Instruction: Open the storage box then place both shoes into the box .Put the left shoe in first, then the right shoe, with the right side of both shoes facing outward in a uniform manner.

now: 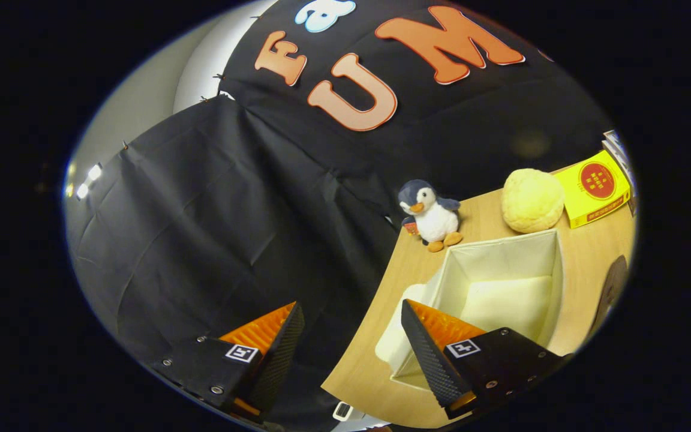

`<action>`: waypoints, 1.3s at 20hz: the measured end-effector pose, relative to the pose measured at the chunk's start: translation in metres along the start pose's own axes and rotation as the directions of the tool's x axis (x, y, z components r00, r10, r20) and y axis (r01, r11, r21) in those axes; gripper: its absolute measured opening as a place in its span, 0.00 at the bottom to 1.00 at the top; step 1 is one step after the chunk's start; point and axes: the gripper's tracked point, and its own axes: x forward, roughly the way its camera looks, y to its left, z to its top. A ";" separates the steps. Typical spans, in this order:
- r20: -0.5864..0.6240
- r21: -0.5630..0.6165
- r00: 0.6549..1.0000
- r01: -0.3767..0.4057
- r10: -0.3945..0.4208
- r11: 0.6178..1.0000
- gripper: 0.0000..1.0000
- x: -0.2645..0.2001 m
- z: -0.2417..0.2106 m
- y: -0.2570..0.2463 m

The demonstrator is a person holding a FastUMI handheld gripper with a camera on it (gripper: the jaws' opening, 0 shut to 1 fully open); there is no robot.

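The white fabric storage box (504, 257) stands open on the wooden table (585, 264), and its inside looks bare. A white flap or lid (398, 336) lies against the box's near side, partly hidden behind one finger. My gripper (350, 305) is open with nothing between its fingers, held tilted over the table's edge. One fingertip (426, 336) is in front of the box's near corner and the other fingertip (279, 336) hangs off the table against the black cloth. A dark rounded shape (612, 288) lies beyond the box's far side; I cannot tell if it is a shoe.
Behind the box stand a penguin plush (432, 216), a round pale yellow plush (531, 200) and a yellow carton (597, 187). The table's edge (375, 312) runs between my fingers, with black cloth draped beside it.
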 end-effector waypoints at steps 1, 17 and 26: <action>0.021 -0.001 0.999 0.027 -0.027 1.000 0.98 -0.008 0.004 -0.012; 0.190 -0.061 0.821 0.557 -0.538 0.829 0.98 -0.154 0.005 -0.251; 0.226 -0.161 0.671 0.740 -0.706 0.653 0.98 -0.205 -0.041 -0.349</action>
